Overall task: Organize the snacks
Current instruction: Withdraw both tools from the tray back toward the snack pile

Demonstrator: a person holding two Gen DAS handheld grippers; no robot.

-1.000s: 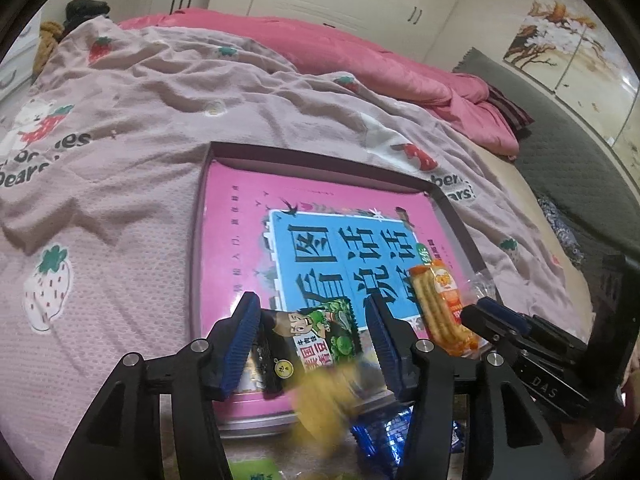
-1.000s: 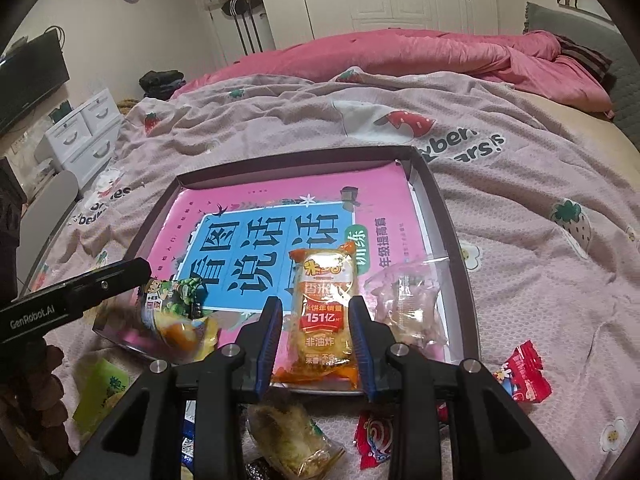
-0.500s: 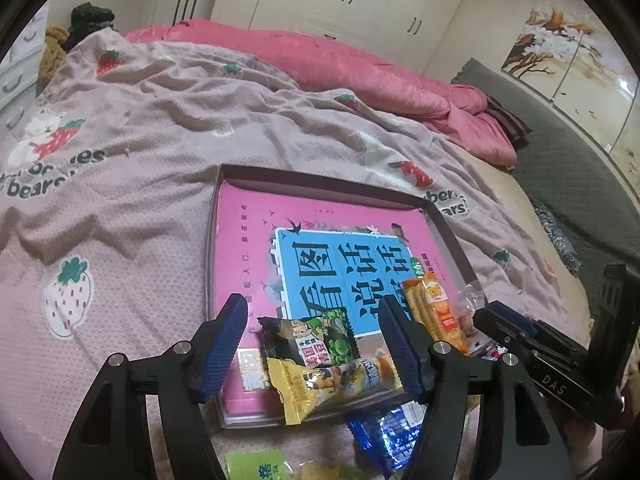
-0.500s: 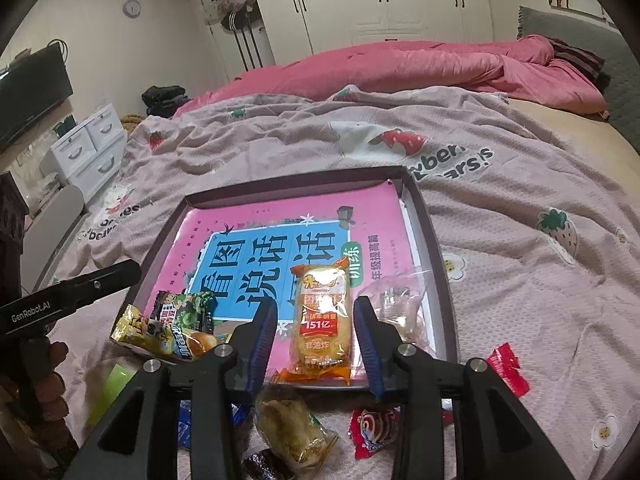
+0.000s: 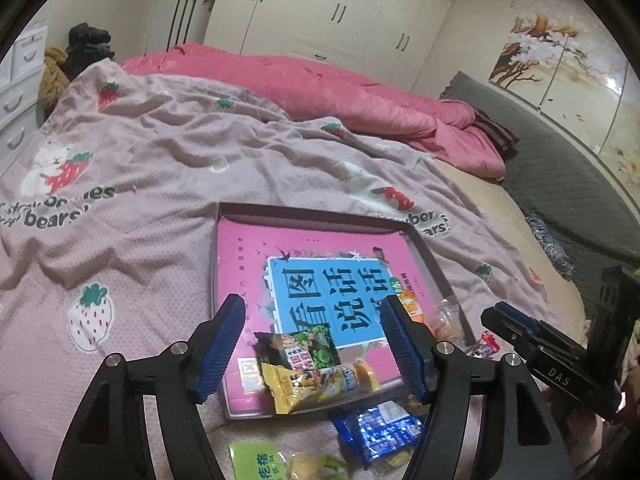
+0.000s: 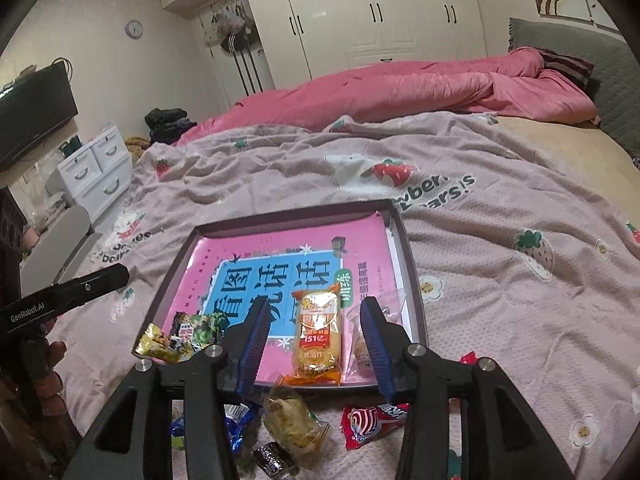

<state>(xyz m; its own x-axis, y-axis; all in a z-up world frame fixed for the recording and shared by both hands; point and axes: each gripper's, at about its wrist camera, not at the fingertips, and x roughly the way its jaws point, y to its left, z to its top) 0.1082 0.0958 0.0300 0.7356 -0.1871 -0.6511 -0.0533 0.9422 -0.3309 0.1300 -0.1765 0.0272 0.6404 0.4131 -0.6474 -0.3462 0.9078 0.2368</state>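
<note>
A dark-rimmed tray (image 5: 304,216) lined with a pink and blue book lies on the bed. In the left wrist view my left gripper (image 5: 312,344) hovers over the tray's near corner, its jaws opening. Nothing is between the pads; below them lie a yellow packet (image 5: 312,384) and a green-black packet (image 5: 304,348). In the right wrist view my right gripper (image 6: 314,344) hangs above the tray's (image 6: 288,220) near edge, its jaws opening too. An orange packet (image 6: 320,340) lies flat between and beneath the pads, untouched. A clear packet (image 6: 360,344) lies beside it.
Loose snacks lie on the blanket in front of the tray: a red packet (image 6: 372,420), a yellowish packet (image 6: 296,420), a blue packet (image 5: 380,428) and a green packet (image 5: 256,460). A rumpled pink quilt (image 6: 400,88) lies at the back, with drawers (image 6: 96,172) at left.
Both grippers widened and rose back from the tray. The yellow packet dropped out of the left jaws onto the tray corner. The right pads came off the orange packet, which stays in the tray.
</note>
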